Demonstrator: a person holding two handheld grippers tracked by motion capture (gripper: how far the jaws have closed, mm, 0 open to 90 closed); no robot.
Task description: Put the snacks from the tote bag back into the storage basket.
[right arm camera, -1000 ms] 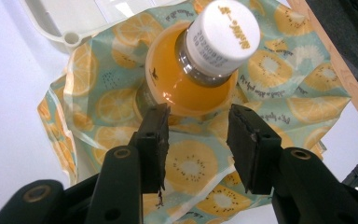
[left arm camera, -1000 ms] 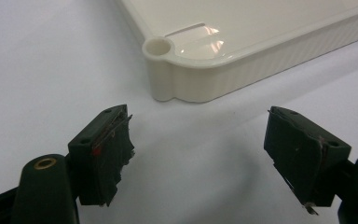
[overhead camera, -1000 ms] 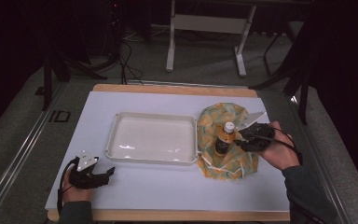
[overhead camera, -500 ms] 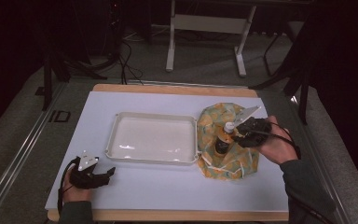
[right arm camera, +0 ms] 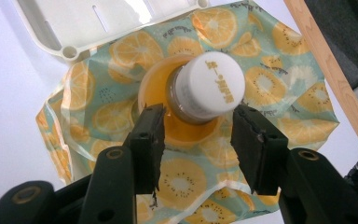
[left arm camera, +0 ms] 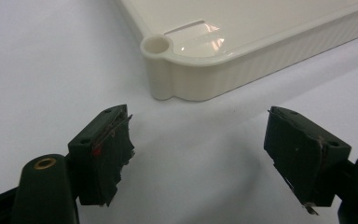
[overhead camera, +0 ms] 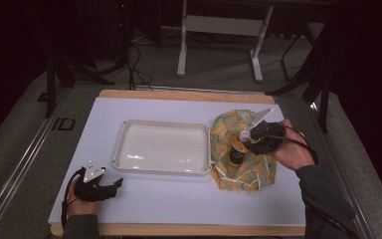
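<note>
White table [overhead camera: 179,199], cream tray [overhead camera: 124,144] beside fruit-print bag [overhead camera: 258,172], left tool [overhead camera: 110,185] resting

A cream tray [left arm camera: 242,60] lies just ahead of the open jaws — on a white table [left arm camera: 42,70], rim corner nearest.
</note>
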